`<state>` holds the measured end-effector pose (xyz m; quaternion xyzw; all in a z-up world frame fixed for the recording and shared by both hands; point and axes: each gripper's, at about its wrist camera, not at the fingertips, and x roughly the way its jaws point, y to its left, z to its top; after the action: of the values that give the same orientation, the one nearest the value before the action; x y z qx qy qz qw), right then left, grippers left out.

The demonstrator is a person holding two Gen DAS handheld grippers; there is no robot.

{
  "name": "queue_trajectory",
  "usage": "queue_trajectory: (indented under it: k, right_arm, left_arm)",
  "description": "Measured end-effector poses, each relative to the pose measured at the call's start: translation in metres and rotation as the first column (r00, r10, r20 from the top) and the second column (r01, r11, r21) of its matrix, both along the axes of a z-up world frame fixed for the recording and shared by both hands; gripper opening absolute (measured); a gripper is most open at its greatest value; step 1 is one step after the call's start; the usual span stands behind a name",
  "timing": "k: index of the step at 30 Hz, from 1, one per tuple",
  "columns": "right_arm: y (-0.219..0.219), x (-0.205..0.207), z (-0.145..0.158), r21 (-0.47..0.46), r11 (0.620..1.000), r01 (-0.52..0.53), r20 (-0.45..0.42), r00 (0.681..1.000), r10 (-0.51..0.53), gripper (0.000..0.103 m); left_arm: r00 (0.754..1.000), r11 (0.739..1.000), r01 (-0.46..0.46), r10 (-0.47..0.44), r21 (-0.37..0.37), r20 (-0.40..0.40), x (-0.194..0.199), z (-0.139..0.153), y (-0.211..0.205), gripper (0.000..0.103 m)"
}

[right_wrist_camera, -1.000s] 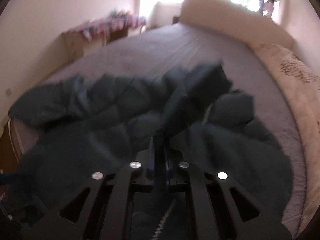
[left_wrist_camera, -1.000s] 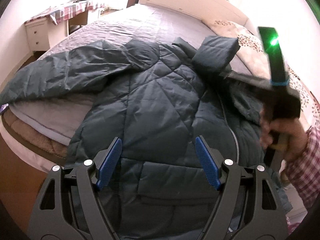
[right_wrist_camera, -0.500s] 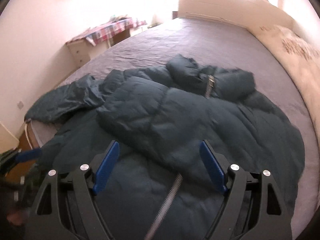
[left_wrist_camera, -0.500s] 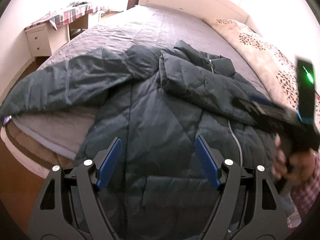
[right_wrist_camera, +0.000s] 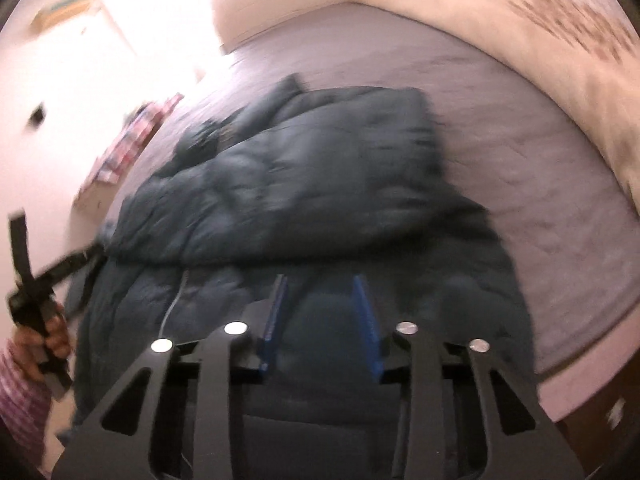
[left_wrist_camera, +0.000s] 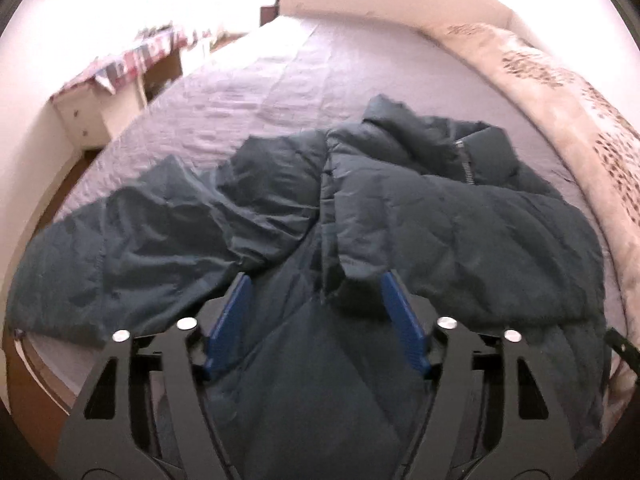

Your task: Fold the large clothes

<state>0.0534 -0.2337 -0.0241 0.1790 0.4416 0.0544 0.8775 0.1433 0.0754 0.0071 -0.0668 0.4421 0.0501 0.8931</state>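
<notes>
A dark teal quilted puffer jacket (left_wrist_camera: 460, 224) lies spread on the bed, its zipper collar (left_wrist_camera: 466, 160) at the far end. Its right sleeve is folded across the front; the left sleeve (left_wrist_camera: 120, 248) stretches out to the left bed edge. My left gripper (left_wrist_camera: 316, 312) is open and empty, low over the jacket's lower middle. My right gripper (right_wrist_camera: 320, 304) is open with a narrower gap, empty, over the jacket's hem (right_wrist_camera: 320, 360) on the right side. The left gripper also shows in the right wrist view (right_wrist_camera: 36, 280), held in a hand at the left.
The grey quilted bedspread (left_wrist_camera: 300, 80) covers the bed beyond the jacket. A floral duvet (left_wrist_camera: 560, 80) lies along the right side, with the headboard (left_wrist_camera: 380, 4) behind. A white desk with a plaid cloth (left_wrist_camera: 120, 64) stands at the left. The bed's near edge (right_wrist_camera: 580, 368) is close.
The right gripper let go of the sleeve, which now lies folded across the jacket, then swung right to the hem side with its jaws narrowed. The left gripper moved forward, still open.
</notes>
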Motion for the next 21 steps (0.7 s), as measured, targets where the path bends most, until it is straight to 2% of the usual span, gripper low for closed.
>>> queue_trajectory:
  k: [2,5,8,11,13,16,21]
  right_arm:
    - [-0.014,0.002,-0.002,0.052,0.998,0.039,0.001,0.999,-0.039,0.029]
    - [-0.023,0.011,0.001,0.120,0.992,0.044,0.038,0.998,-0.049,0.028]
    - [-0.020,0.029,0.001,0.098,0.995,0.030,0.050,0.998,-0.035,0.028]
    - [-0.024,0.043,-0.009,0.070,0.996,0.053,0.025,0.998,-0.055,0.028]
    - [-0.029,0.050,-0.019,0.035,0.996,0.082,-0.016,0.997,-0.082,0.028]
    - [-0.032,0.054,-0.031,0.017,0.995,0.096,-0.051,0.994,-0.095,0.021]
    - [-0.028,0.053,-0.031,-0.040,0.996,0.081,-0.055,0.995,-0.084,0.020]
  left_arm:
    - [0.999,0.999,-0.031,0.031,-0.033,-0.020,0.010,-0.007,0.002,0.051]
    - [0.998,0.998,-0.043,0.041,-0.043,-0.048,0.020,-0.016,0.000,0.041]
    - [0.996,0.999,-0.047,0.048,0.022,-0.075,0.030,-0.026,-0.008,0.040]
    - [0.994,0.997,-0.053,0.058,0.062,-0.091,0.038,-0.029,-0.014,0.040]
    - [0.993,0.995,-0.056,0.063,0.078,-0.100,0.042,-0.031,-0.016,0.040]
    - [0.993,0.994,-0.058,0.067,0.092,-0.100,0.043,-0.034,-0.017,0.041]
    - [0.994,0.992,-0.057,0.067,0.116,-0.091,0.042,-0.036,-0.021,0.042]
